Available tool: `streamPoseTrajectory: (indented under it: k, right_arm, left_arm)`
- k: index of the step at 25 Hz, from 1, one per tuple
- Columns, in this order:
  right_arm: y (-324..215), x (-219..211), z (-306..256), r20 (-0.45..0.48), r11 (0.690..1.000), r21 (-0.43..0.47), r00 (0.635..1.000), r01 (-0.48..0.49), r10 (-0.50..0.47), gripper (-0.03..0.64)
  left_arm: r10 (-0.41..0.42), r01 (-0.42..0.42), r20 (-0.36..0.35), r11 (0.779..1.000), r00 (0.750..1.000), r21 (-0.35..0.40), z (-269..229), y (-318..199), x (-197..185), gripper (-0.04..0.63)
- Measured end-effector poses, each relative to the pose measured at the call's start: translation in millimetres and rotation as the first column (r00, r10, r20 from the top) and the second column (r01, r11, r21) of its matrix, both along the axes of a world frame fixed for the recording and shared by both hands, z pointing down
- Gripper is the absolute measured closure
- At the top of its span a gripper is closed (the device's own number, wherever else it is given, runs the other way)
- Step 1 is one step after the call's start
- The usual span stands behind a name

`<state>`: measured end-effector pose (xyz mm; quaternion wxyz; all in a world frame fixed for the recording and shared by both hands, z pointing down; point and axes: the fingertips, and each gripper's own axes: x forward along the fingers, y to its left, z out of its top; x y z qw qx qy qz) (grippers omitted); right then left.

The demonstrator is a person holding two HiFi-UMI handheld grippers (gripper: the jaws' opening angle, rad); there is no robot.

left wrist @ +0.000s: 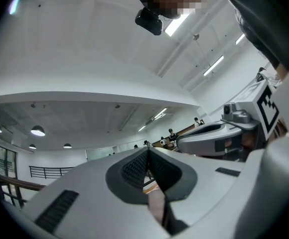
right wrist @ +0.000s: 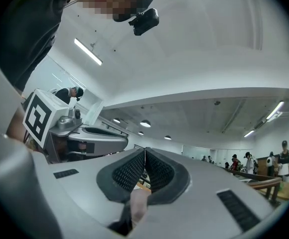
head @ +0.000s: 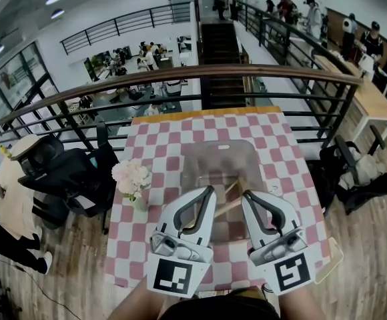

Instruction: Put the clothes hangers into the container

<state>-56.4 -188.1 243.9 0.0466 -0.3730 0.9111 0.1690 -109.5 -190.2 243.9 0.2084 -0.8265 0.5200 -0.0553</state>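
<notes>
No words, numbers or brand names can be read in any view. The only printed marks are bold black-and-white square patterns: one on the left cube (head: 175,276) at the back of the left gripper (head: 209,192), one on the right cube (head: 292,272) at the back of the right gripper (head: 246,196). They are coded shapes, not letters
</notes>
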Motion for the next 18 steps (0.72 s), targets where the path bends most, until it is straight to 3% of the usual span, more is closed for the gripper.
streamPoseTrajectory:
  k: [18]
  right_arm:
    - [-1, -9, -1, -0.012, 1.000, 0.006, 1.000, -0.003, 0.003, 0.583]
  left_arm:
    - [0.020, -0.020, 0.008, 1.000, 1.000, 0.022, -6, -2, -13, 0.586]
